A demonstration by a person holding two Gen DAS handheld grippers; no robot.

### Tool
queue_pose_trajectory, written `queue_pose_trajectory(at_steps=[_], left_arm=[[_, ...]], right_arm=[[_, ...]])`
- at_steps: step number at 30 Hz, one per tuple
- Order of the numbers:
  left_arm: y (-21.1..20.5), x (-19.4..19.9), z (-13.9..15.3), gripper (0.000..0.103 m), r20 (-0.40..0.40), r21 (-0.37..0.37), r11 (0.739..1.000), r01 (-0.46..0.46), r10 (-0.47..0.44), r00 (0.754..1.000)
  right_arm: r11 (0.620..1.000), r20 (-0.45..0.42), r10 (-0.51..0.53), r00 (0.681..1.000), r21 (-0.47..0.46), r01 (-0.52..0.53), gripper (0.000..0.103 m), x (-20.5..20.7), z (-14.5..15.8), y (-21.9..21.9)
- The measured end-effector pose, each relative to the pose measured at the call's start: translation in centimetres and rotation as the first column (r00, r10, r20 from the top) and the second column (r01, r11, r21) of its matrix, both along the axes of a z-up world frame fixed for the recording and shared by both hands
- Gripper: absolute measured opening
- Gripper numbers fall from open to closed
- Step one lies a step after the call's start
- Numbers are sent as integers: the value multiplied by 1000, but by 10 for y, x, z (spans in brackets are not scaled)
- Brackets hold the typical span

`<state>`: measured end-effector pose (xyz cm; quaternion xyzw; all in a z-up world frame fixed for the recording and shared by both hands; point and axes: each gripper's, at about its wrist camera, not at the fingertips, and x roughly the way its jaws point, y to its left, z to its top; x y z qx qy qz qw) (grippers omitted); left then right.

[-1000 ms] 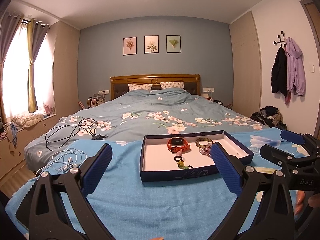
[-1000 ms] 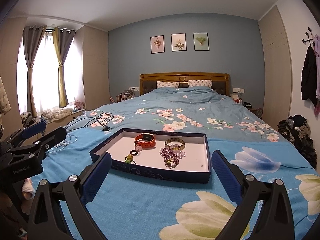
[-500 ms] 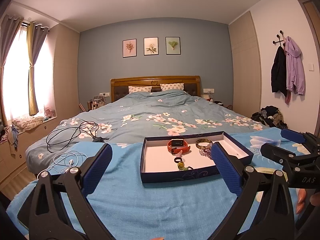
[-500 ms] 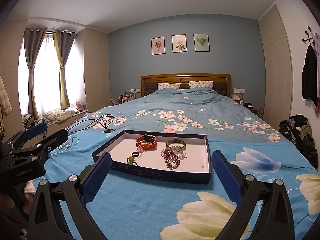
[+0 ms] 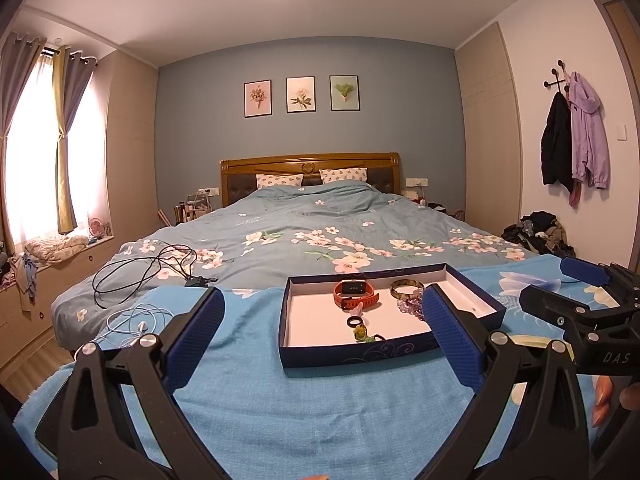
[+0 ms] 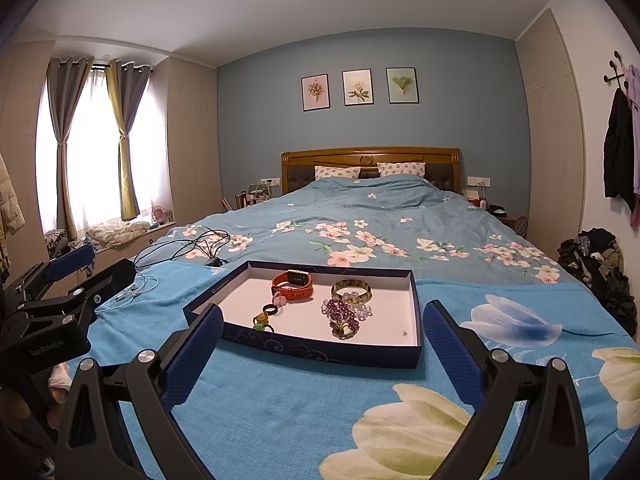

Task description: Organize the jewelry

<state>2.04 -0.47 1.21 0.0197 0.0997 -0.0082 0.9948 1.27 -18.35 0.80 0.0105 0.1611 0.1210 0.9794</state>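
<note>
A dark blue shallow box with a white floor lies on the blue blanket. In it are an orange watch, a brown bangle, purple bead bracelets, a black ring and a small green piece. My left gripper is open and empty, just short of the box. My right gripper is open and empty, also just short of the box.
A black cable and white earphones lie on the bed to the left of the box. The floral duvet stretches back to the wooden headboard. A clothes pile sits on the floor at right.
Both grippers have tilted up slightly, so the box sits a little lower in each view. Both stay open and empty.
</note>
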Motion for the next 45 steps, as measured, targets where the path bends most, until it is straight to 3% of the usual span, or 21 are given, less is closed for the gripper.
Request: queue_pose_trajectory(at_steps=[45], left_arm=[[-4,-1,0,97,11,0,1000,-1,1,1000]], right_arm=[[1000,16,-9,1000,2,9,97,-2,3,-5]])
